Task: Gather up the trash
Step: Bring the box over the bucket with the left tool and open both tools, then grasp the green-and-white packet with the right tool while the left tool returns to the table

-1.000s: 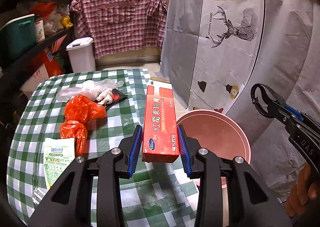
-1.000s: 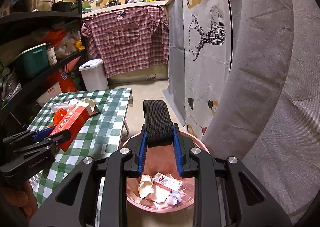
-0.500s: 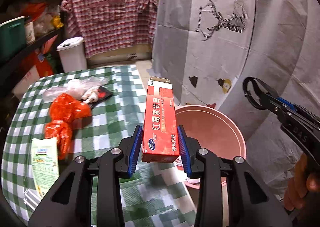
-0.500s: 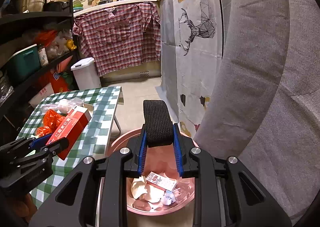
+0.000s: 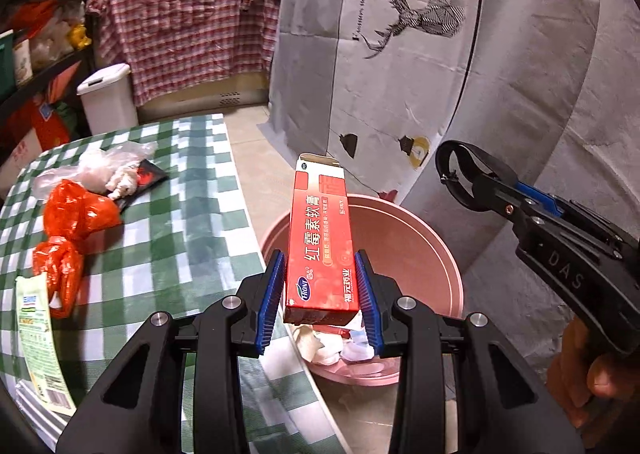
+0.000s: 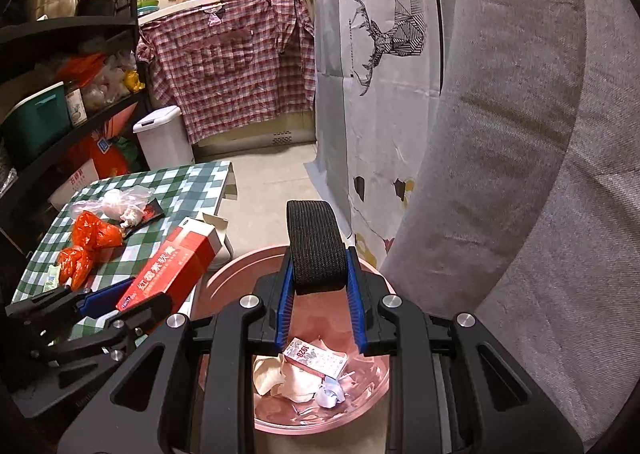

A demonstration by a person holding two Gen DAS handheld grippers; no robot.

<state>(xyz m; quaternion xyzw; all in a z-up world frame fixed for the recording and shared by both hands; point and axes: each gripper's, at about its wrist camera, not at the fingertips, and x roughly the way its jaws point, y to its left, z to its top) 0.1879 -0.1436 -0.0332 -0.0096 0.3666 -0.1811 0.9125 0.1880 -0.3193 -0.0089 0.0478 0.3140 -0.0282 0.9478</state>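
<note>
**A:** Where is the red carton [image 5: 320,254] in the left-wrist view?

**B:** Centre of the frame, low down. The left gripper [image 5: 320,300] is clamped on its bottom end, one blue pad pressed against each long side. The box points up and away, with its open flap at the top. Behind and below it sits the pink bin [image 5: 416,238], already holding crumpled paper and a small box.

**A:** And how would it handle?

**B:** Judging by the open flap, it is probably empty, so light and thin-walled. Cardboard like that is stiff along its length but caves in under a hard squeeze across the flat faces. The hold near the closed end looks sensible, since the folded end stiffens the walls there. The printed surface looks glossy, so it could slip in a loose grip.

**A:** What about the other hand?

**B:** The right gripper [image 6: 320,294], lower centre of the right-wrist view, is closed on a black elastic band [image 6: 316,246], a ribbed loop standing up between the pads. It is soft and limp, with nothing to crush, though it may cling to the pads on release.

**A:** Anything left on the table?

**B:** At the left of both views, on the green checked tablecloth [image 5: 192,221], lie orange plastic bags [image 5: 72,225], a clear bag and a packet.
</note>
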